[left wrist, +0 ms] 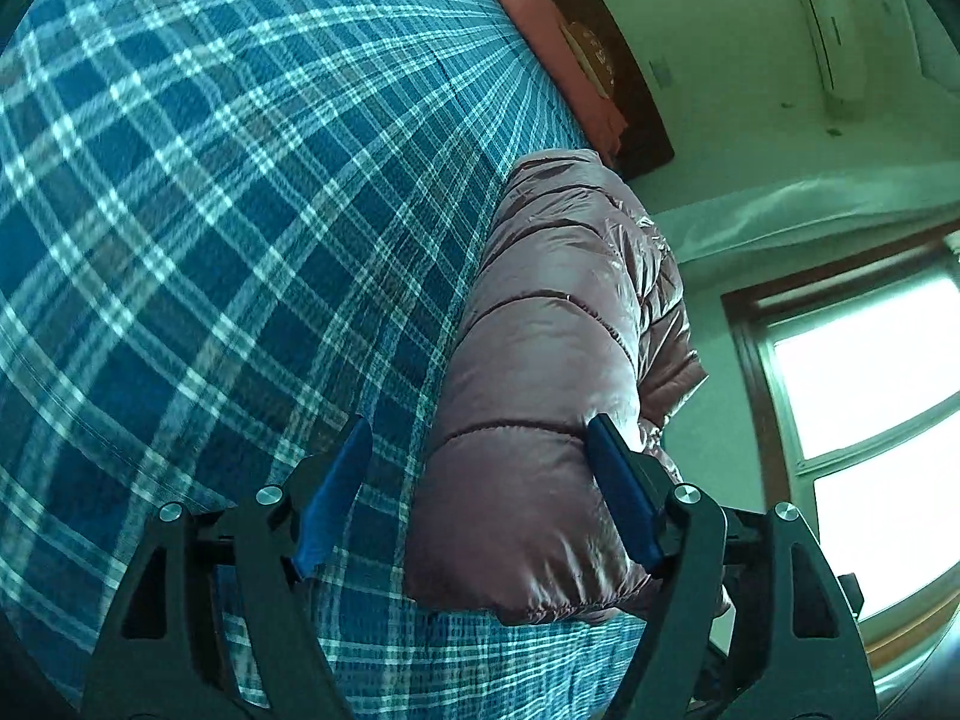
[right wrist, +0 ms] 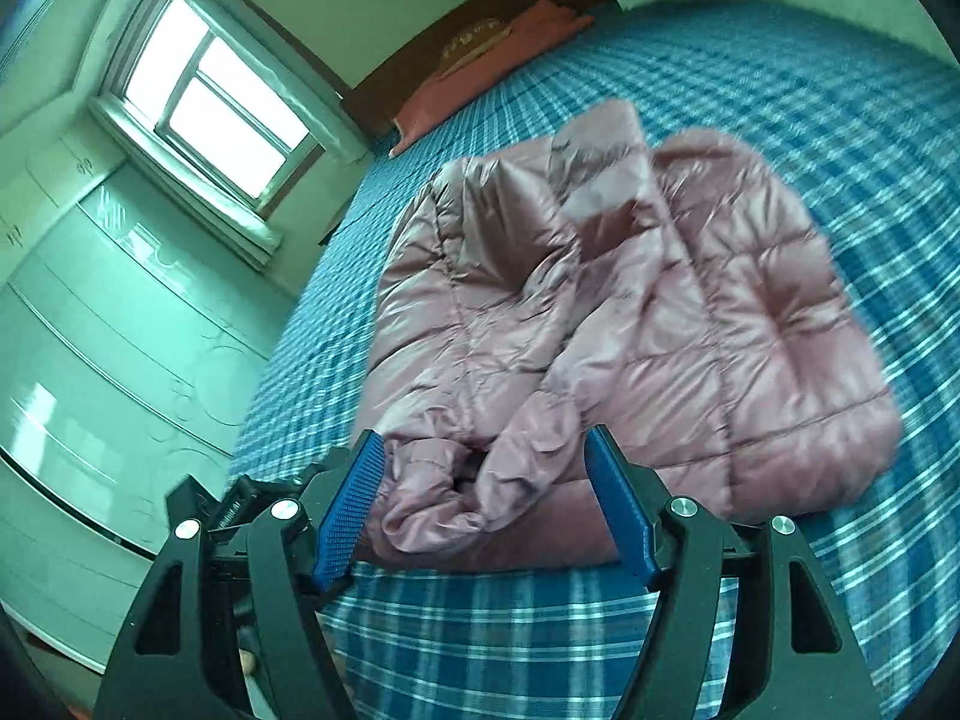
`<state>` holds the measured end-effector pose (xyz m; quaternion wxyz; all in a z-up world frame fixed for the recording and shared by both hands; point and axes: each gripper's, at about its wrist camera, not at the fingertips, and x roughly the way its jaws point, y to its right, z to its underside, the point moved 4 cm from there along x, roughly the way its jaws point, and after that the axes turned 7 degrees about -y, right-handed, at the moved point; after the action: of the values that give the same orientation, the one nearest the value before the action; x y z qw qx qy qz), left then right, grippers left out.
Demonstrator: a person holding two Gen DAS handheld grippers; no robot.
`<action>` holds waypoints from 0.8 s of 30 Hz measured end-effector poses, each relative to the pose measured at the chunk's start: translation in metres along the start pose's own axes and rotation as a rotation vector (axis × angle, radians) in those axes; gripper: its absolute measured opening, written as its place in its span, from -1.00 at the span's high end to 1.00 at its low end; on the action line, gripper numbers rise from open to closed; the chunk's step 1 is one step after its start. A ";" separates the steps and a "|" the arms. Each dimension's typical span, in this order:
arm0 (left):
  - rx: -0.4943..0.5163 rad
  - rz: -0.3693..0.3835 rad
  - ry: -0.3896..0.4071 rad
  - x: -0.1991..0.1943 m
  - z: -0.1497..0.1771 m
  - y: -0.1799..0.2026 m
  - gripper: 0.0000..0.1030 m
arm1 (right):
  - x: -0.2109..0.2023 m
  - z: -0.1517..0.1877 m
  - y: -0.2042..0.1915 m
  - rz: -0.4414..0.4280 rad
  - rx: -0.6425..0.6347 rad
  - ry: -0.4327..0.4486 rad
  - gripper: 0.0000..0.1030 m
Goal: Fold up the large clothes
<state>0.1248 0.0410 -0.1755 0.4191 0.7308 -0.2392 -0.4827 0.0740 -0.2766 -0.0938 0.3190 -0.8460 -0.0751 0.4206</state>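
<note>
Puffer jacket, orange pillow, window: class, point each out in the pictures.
puffer jacket (right wrist: pixel 720 324): right wrist view, quilted back panel.
orange pillow (right wrist: pixel 432 105): right wrist view, its near side.
window (right wrist: pixel 204 102): right wrist view, bright pane.

Jacket (right wrist: pixel 630 312) lying on the bed (right wrist: pixel 810 96), pillow (right wrist: pixel 480 78) behind it against the headboard (right wrist: pixel 420 54), window (right wrist: pixel 204 102) left of the bed

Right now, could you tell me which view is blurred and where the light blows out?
Right wrist view: the pink jacket and plaid bedspread are smeared by motion; the window is overexposed. Left wrist view: sharper, window blown white, fisheye bending the bedspread's lines.
</note>
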 end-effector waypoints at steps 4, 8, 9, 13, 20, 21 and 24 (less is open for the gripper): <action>-0.048 0.037 0.018 0.004 0.004 -0.004 -0.45 | 0.012 -0.002 0.005 -0.029 0.043 -0.022 -0.34; -0.026 0.054 0.032 0.002 0.012 0.002 -0.49 | 0.026 0.000 0.014 -0.080 0.069 -0.096 0.49; -0.016 0.059 0.033 0.003 0.013 0.006 -0.49 | 0.026 0.000 0.015 -0.079 0.057 -0.095 0.57; 0.015 0.067 0.052 0.002 0.013 0.019 -0.51 | 0.004 -0.010 0.023 -0.042 0.024 -0.014 0.76; 0.038 0.071 0.013 0.024 0.019 0.036 -0.51 | -0.042 -0.020 0.065 0.044 0.056 0.100 0.78; 0.054 0.066 -0.001 0.031 0.024 0.041 -0.51 | -0.044 -0.019 0.072 0.058 0.063 0.109 0.78; 0.076 0.041 -0.040 0.050 0.033 0.049 -0.51 | -0.046 -0.013 0.106 0.089 0.124 0.106 0.78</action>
<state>0.1186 -0.0355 -0.1655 0.3961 0.7312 -0.2807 -0.4792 0.0399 -0.3836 -0.1215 0.3552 -0.8482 0.0060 0.3928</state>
